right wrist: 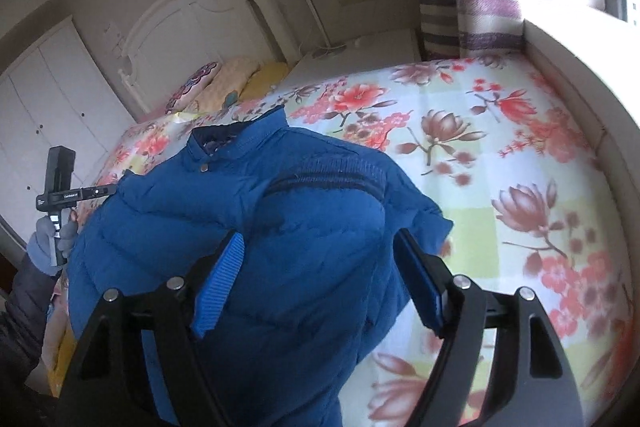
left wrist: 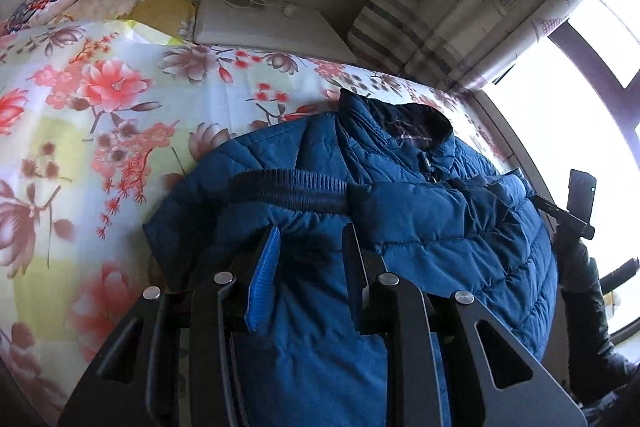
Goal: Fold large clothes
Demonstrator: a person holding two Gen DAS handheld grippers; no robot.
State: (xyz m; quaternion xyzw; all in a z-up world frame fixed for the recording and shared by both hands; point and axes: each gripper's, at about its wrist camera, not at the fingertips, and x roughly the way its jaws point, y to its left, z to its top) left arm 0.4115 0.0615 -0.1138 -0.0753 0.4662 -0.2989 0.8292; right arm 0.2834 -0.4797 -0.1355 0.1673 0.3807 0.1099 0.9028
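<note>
Left wrist — jacket (left wrist: 420, 211) on bed (left wrist: 120, 99).

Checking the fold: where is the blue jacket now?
The blue jacket lies on the flowered bedspread, collar toward the pillows, in front of both grippers.

Your grippers (right wrist: 318, 275) are black frames with silver screws and ribbed blue pads (right wrist: 218, 287), your glove (right wrist: 46, 247) grey-blue, your sleeve (right wrist: 24, 307) dark quilted.

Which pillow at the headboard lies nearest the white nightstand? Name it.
The plain yellow pillow. It lies last in the row, right beside the nightstand; the cream pillow and dark-patterned pillow lie further off.
</note>
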